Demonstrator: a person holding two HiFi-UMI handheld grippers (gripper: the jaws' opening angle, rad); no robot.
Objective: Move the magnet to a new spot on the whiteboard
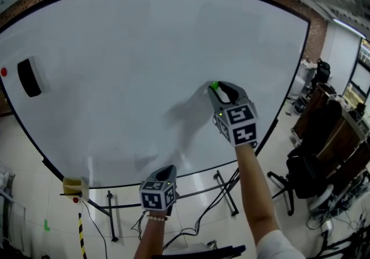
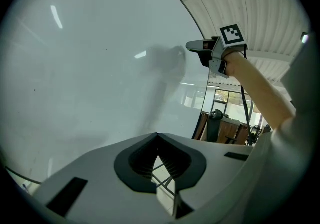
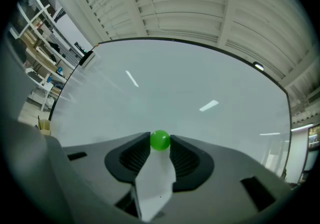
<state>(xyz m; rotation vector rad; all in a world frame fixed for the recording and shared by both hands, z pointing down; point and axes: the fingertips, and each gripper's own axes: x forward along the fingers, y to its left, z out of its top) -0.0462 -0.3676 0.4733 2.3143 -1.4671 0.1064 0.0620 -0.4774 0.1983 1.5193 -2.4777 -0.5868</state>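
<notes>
A small round green magnet sits pinched between the tips of my right gripper, close to the whiteboard. The head view shows the same magnet at the tip of the right gripper, held against the board's right middle area. My left gripper hangs lower, near the board's bottom edge, its jaws closed tip to tip with nothing between them. From the left gripper view the right gripper reaches toward the board from the right.
A black eraser and a red magnet sit at the board's left edge. A small yellow box hangs at the lower left corner. The board's stand legs and cables lie below; chairs and desks stand to the right.
</notes>
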